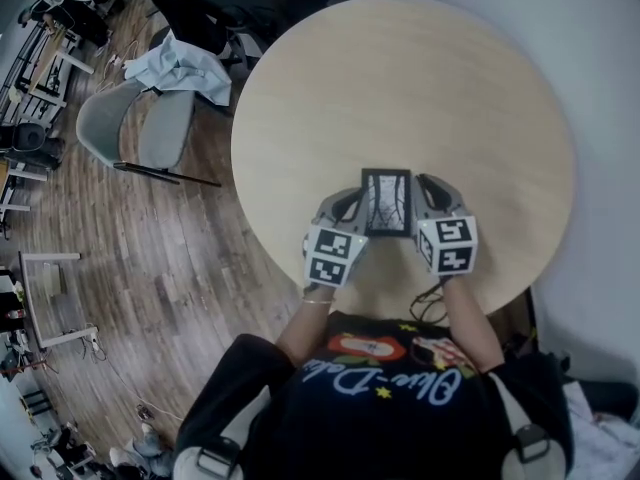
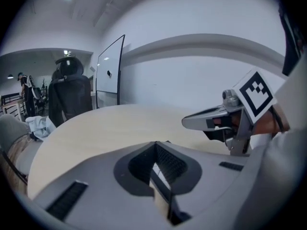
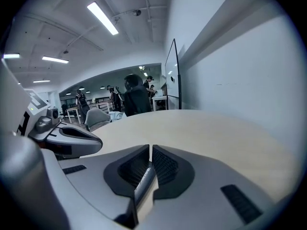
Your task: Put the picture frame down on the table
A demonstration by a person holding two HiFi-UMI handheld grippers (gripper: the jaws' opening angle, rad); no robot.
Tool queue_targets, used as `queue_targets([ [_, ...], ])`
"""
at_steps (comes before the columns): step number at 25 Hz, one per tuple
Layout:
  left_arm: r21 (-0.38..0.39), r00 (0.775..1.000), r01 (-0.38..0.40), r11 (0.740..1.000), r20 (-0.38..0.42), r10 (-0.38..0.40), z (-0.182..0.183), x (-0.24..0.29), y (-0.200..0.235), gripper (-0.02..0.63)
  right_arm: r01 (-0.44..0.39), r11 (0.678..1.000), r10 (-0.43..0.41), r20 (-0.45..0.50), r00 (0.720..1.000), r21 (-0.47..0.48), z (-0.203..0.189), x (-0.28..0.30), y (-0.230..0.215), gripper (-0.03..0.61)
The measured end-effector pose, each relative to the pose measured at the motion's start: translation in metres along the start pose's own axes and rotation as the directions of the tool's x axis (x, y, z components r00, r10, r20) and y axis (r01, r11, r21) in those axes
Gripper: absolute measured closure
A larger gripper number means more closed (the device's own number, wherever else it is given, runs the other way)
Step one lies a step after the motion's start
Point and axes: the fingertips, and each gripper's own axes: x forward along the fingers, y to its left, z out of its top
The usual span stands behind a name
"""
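The frame (image 1: 386, 202) hangs between the two tools, over the near part of the round bench (image 1: 420, 78) and just ahead of the person. Its dark border surrounds a pale picture, and its long axis runs away from the person towards the far rim of the bench.

The left tool (image 1: 352, 208) pinches the frame's left long side. In the left gripper view its jaws are pressed onto the thin edge (image 2: 162, 183). The right tool (image 1: 425, 200) pinches the opposite long side in the same way, with the edge (image 3: 144, 183) caught between its ribbed pads. Each hand is just beside the frame, neither nearer than the other.

The frame looks to be held clear of the bench, though I cannot tell by how much. Bare bench lies straight under and beyond it, so setting it down should mean lowering both sides together, keeping it level. Off to the frame's left, beyond the bench, a grey chair (image 1: 130, 128) stands on the wood floor.
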Motion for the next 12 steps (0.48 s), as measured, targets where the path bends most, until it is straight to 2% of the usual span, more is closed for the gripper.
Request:
queue_targets([
  [3,0.024,0.998,0.003,1.0,0.057,-0.005,0.017,-0.017,-0.005,0.612,0.01,1.0,-0.011,0.052,0.999,0.013,0.016,-0.019,0.0,0.578],
  [8,0.059,0.987,-0.013,0.998,0.159,0.004,0.051,-0.04,-0.01,0.612,0.019,1.0,-0.018,0.165,0.986,-0.004,0.049,-0.051,0.005,0.58],
  [12,0.074,0.981,-0.014,0.997,0.194,-0.001,0.076,-0.054,-0.015,0.612,0.025,0.999,-0.02,0.214,0.977,-0.025,0.07,-0.071,0.009,0.58],
])
